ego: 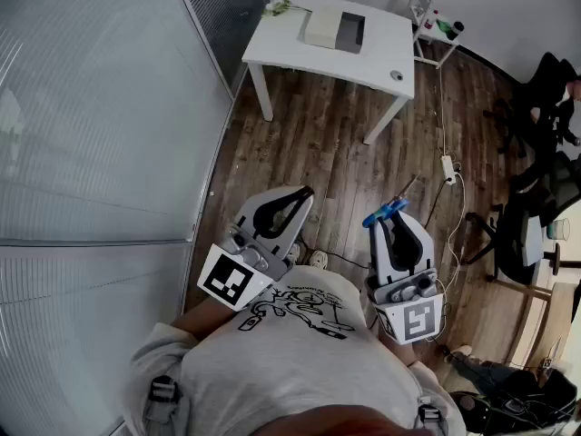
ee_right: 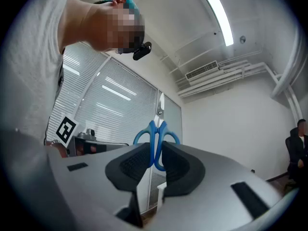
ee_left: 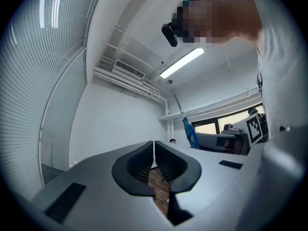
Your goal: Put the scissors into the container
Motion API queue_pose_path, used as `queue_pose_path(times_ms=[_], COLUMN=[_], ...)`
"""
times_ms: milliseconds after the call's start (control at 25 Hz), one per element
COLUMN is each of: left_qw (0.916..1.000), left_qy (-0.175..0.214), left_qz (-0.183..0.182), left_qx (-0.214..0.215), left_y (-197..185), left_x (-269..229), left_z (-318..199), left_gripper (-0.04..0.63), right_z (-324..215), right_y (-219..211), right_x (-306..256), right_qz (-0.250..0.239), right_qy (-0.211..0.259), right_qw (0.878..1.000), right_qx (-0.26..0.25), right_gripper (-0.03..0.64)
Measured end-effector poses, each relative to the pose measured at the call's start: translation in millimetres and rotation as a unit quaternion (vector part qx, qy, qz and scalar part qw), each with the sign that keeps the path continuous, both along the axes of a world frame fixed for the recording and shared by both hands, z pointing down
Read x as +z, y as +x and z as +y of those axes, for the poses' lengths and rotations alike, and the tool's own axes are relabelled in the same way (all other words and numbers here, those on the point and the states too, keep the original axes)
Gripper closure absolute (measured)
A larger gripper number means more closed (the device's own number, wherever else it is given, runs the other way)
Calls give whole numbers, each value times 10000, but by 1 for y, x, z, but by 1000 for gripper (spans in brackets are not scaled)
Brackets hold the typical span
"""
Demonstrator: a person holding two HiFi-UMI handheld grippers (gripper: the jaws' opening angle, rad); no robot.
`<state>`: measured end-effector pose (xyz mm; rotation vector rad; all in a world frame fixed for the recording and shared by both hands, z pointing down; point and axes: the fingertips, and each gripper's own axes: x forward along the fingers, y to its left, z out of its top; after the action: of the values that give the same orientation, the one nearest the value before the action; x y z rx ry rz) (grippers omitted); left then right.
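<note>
My right gripper is shut on a pair of blue-handled scissors, held up in front of the person's chest. In the right gripper view the scissors stand between the pads with their handles clamped and the blades pointing up; the gripper points towards the ceiling. My left gripper is shut with nothing in it, a little to the left of the right one; its jaws meet tip to tip. The container, a pale box with a dark open part, lies on the white table across the room.
A glass partition with blinds runs along the left. On the wood floor between me and the table lie a power strip and cables. Office chairs stand at the right, and a small rack beside the table.
</note>
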<state>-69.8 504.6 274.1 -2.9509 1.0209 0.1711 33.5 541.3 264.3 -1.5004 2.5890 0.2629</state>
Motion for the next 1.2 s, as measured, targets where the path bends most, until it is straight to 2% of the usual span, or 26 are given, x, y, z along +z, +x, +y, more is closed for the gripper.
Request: queue_pose_path(times_ms=[280, 600, 720, 1040, 1200], left_qw=[10000, 9999, 10000, 9998, 9999], left_qy=[23, -78, -34, 81, 92], left_qz=[-21, 65, 6, 184, 144], left_qx=[47, 72, 57, -15, -9], left_y=[-11, -48, -62, -83, -91], left_x=[1, 12, 13, 12, 14], left_z=[4, -8, -12, -19, -31], left_gripper=[569, 569, 569, 569, 569], right_z=[3, -10, -14, -25, -37], right_y=[-12, -46, -59, -76, -82], right_x=[1, 10, 11, 15, 16], right_qz=[62, -60, -51, -19, -27], right_qy=[4, -74, -56, -62, -55], right_qw=[10000, 9999, 9999, 9999, 9999], right_qx=[25, 101, 105, 104, 124], right_gripper=[532, 532, 532, 532, 532])
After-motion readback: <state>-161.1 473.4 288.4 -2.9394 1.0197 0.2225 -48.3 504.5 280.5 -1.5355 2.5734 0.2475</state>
